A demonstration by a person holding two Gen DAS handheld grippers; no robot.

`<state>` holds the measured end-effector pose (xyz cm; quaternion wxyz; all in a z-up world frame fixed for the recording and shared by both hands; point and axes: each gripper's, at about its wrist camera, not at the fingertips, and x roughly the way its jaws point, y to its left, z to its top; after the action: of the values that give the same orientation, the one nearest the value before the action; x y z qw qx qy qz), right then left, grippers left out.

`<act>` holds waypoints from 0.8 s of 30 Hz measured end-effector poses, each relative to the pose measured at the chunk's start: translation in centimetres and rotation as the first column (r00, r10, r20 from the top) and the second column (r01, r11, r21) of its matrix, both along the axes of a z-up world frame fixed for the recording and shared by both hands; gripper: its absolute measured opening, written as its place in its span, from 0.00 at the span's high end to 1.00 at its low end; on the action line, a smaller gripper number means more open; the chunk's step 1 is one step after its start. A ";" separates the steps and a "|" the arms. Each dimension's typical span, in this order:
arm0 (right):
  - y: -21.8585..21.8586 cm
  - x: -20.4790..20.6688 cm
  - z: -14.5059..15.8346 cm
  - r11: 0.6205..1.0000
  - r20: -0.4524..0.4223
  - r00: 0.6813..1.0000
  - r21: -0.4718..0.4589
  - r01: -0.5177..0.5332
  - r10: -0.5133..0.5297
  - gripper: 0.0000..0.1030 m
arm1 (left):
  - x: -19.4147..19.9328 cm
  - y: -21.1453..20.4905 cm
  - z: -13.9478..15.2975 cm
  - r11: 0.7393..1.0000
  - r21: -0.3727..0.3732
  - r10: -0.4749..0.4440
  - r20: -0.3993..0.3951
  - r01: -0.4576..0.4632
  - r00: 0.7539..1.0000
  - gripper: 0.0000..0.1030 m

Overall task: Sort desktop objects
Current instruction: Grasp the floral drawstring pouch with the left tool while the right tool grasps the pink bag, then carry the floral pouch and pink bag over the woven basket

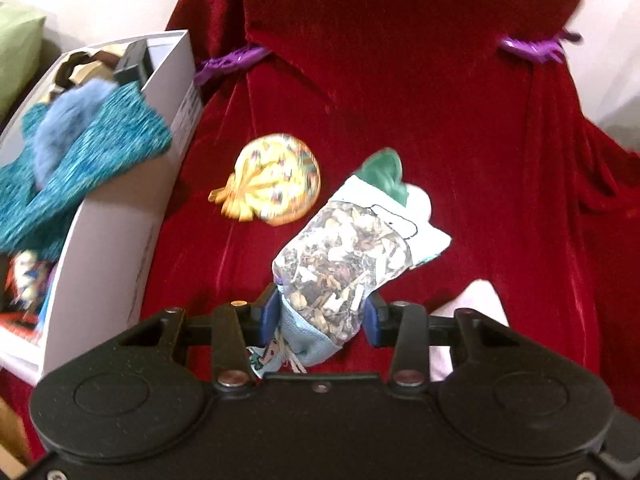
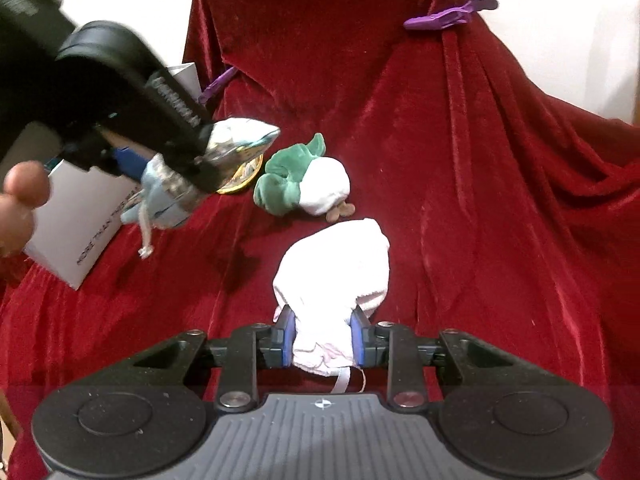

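We observed the left gripper [image 1: 322, 314] clamped on a clear pouch of dried pieces [image 1: 344, 264], raised above the red cloth [image 1: 460, 140]. The right gripper [image 2: 323, 340] was clamped on a white fabric bundle [image 2: 336, 276], also off the cloth. A round yellow object [image 1: 272, 180] lay on the cloth near the white box [image 1: 120, 248] at the left, which held a teal knit item [image 1: 80, 160]. A green-and-white soft toy [image 2: 304, 188] lay farther back, centre.

White box [image 1: 120, 240] blocks left; red cloth [image 1: 500, 200] open right of plush toy [image 2: 304, 188].
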<state>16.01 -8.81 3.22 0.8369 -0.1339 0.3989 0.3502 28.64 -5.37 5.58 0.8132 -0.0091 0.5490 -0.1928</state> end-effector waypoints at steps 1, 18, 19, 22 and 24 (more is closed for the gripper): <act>-0.4 -0.4 0.3 1.000 -0.009 1.000 0.001 0.005 -0.005 0.74 | -0.9 0.3 0.4 1.000 0.014 -0.005 -0.002 0.005 1.000 0.59; -8.4 -11.7 5.9 0.983 -0.096 0.987 0.115 0.141 -0.130 0.75 | -16.5 6.6 5.6 0.990 0.121 -0.075 0.039 0.070 0.996 0.59; -9.1 -12.7 6.4 0.980 -0.095 0.986 0.129 0.151 -0.140 0.75 | -17.6 7.3 5.9 0.990 0.124 -0.071 0.044 0.065 0.997 0.59; -11.1 -15.3 7.5 0.968 -0.091 0.983 0.177 0.176 -0.162 0.75 | -20.7 9.0 6.3 0.989 0.131 -0.079 0.061 0.070 0.995 0.59; -12.8 -17.4 8.2 0.957 -0.093 0.982 0.224 0.183 -0.166 0.75 | -22.8 10.0 6.5 0.987 0.141 -0.091 0.074 0.079 0.993 0.59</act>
<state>-1.43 -21.56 11.45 0.8593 0.0134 0.3959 0.3237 5.89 4.58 12.04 0.8244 0.0785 0.5277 -0.1890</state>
